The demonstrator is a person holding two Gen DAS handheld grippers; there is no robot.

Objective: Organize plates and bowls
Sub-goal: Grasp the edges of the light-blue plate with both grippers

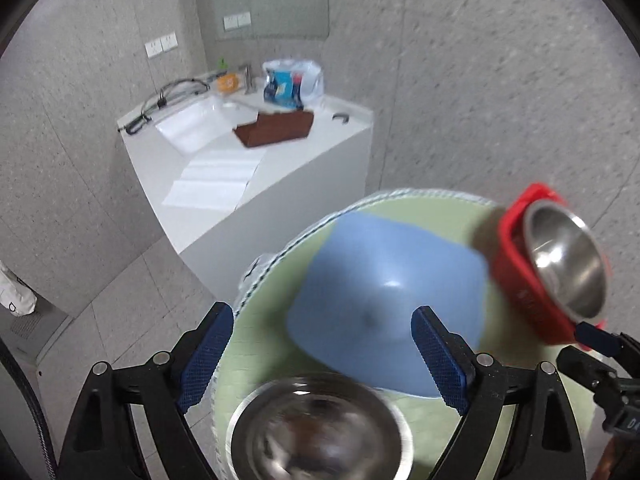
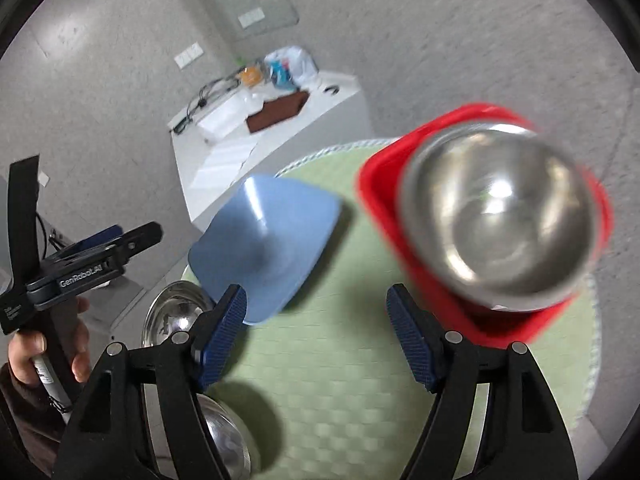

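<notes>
Left gripper (image 1: 322, 354): jaws spread wide, nothing between the ribbed blue pads (image 1: 208, 354), black angular arms behind them. It also shows at the left edge of the right wrist view, held in a bare hand (image 2: 44, 354). It hangs over the near-left edge of a round green mat (image 2: 320, 380) with a woven checker texture and a pale stitched rim.

Under the left gripper, a steel bowl (image 1: 320, 428): round, shiny, blurred, at the mat's near edge. The right wrist view shows a second steel bowl (image 2: 174, 314) just beyond it, partly off the mat, touching or just under the blue plate's corner; cannot tell which.

Middle of the mat: blue plate (image 1: 388, 300), matte plastic, rounded-square, shallow, empty.

Right gripper (image 2: 316, 334): jaws wide, empty, same blue textured pads (image 2: 408, 340), hovering over bare mat between the blue plate and the red plate.

Right side of the mat: red plate (image 2: 384, 196), glossy plastic, rounded-square, with a large polished steel bowl (image 2: 500, 216) sitting in it, round and upright.

Background: white glossy counter (image 1: 288, 168) with a sink, a brown box (image 1: 276, 130) and a plastic bag (image 1: 292, 80); grey speckled walls.
</notes>
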